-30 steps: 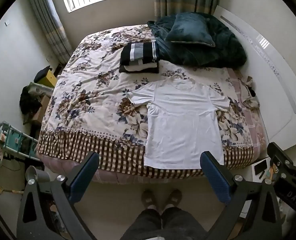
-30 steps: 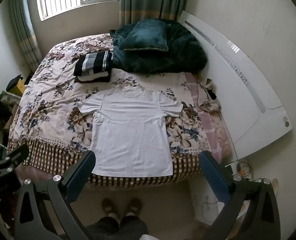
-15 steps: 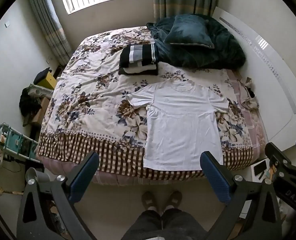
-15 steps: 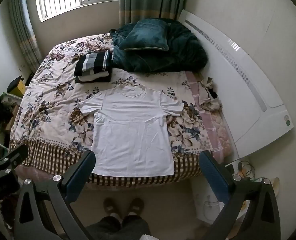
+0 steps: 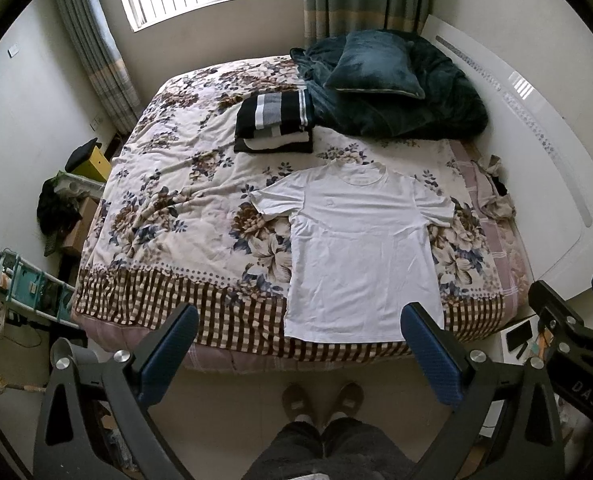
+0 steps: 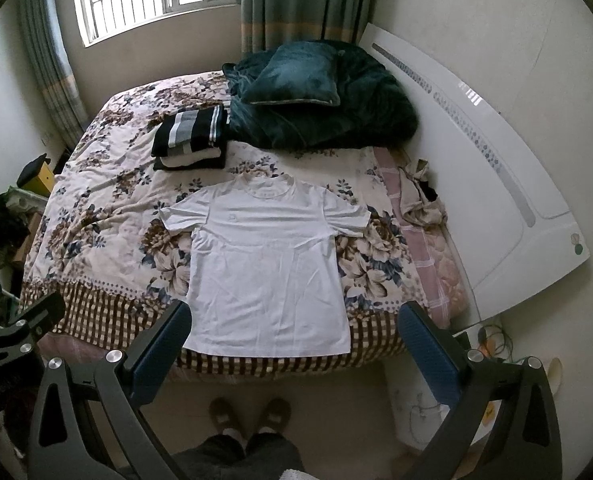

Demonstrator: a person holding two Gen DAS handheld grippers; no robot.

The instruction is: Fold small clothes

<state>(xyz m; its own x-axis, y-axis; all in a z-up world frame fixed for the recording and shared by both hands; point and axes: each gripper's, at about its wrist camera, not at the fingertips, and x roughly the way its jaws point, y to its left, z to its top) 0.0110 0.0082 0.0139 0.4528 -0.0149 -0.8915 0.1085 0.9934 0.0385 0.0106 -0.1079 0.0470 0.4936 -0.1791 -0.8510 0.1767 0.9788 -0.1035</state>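
A white short-sleeved T-shirt [image 5: 360,248] lies flat and spread out on the floral bedspread [image 5: 168,216], collar toward the far side, hem at the near bed edge; it also shows in the right wrist view [image 6: 268,272]. My left gripper [image 5: 300,344] is open and empty, held above the floor in front of the bed, near the shirt's hem. My right gripper [image 6: 296,340] is open and empty, also short of the hem. Neither touches the shirt.
A stack of folded clothes [image 5: 274,122] with a black striped top sits behind the shirt. A dark green blanket and pillow [image 5: 380,80] lie at the head. A crumpled beige garment [image 5: 494,192] lies at the right edge. The white headboard [image 6: 496,184] stands right. The person's feet [image 5: 322,400] stand on the floor.
Both views have shifted slightly, so the bed and shirt sit a little lower in frame. The shirt has not moved and both grippers stay open.
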